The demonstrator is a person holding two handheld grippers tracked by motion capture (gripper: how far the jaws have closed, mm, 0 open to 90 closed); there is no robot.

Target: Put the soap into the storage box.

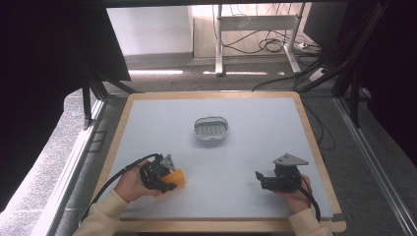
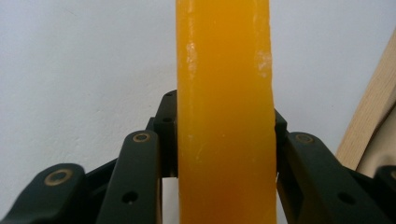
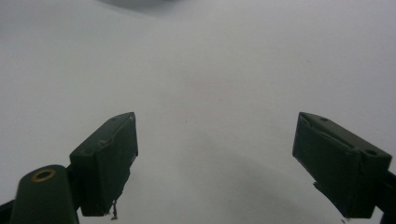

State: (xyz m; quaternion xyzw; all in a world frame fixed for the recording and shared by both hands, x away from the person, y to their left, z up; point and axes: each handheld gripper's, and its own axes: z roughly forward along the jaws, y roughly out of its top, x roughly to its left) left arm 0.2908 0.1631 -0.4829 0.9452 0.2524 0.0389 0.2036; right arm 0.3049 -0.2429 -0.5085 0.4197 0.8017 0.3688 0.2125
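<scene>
At the left of the high view, the left tool (image 1: 169,179) sits low over the near left part of the grey counter (image 1: 246,162), held in the person's left hand (image 1: 129,186), with its cable looping back toward the sleeve. It is clenched on an orange block (image 1: 176,178) that pokes out toward the middle of the counter. In the left gripper view the orange block (image 2: 224,116) stands upright between the two black jaws, which press against both of its sides. Farther back, near the counter's centre, a small grey slotted dish (image 1: 212,128) stands well apart from both tools. At the right, the right tool (image 1: 259,178) rests in the right hand (image 1: 295,194) near the front edge; in the right gripper view the right tool (image 3: 215,163) has its jaws spread wide, released, with bare counter (image 3: 210,70) between them.
</scene>
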